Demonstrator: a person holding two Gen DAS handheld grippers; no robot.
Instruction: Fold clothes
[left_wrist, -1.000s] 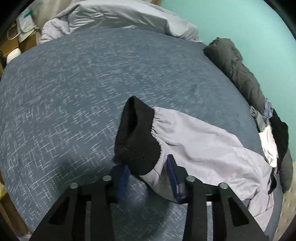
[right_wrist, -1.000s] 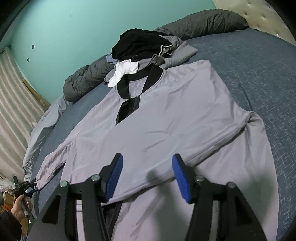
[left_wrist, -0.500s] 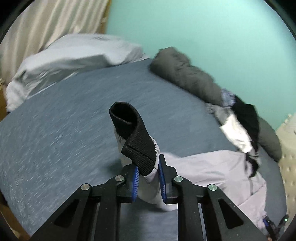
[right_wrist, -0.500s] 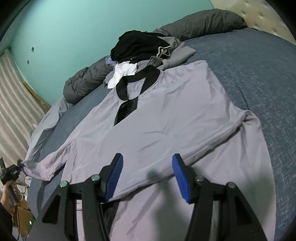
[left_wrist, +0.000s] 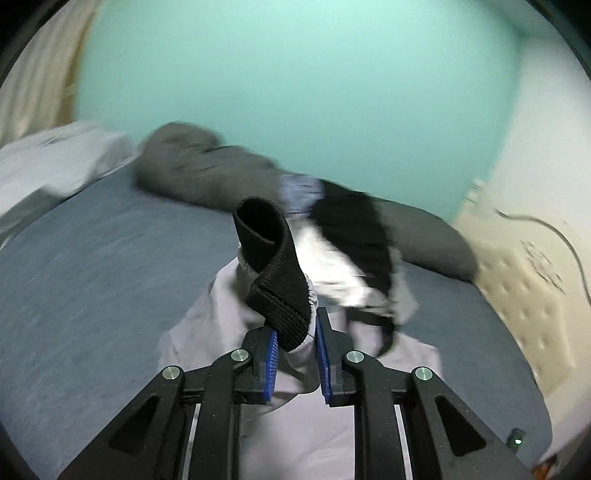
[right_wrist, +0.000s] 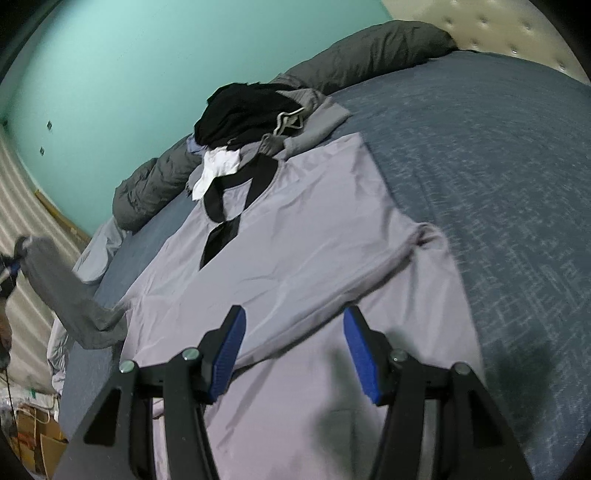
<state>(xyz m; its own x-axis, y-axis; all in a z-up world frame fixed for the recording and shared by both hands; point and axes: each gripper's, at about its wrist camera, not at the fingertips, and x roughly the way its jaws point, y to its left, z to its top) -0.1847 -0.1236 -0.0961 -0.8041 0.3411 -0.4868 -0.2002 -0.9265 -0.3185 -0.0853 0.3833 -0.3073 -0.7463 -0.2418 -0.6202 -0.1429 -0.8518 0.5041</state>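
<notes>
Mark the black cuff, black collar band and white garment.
black cuff (left_wrist: 275, 273): left wrist view, ribbed outer face.
black collar band (right_wrist: 263, 176): right wrist view, right strip.
white garment (right_wrist: 218, 166): right wrist view, middle of fabric.

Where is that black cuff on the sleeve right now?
In the left wrist view, the black cuff sticks up at centre, just above the left gripper, which is shut on the sleeve over the bed.

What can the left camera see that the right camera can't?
Only the left camera shows the black cuff pinched in the left tongs. Only the right camera shows the right tongs open above the whole grey top with its black collar. Both show the blue bed and the clothes pile.
</notes>
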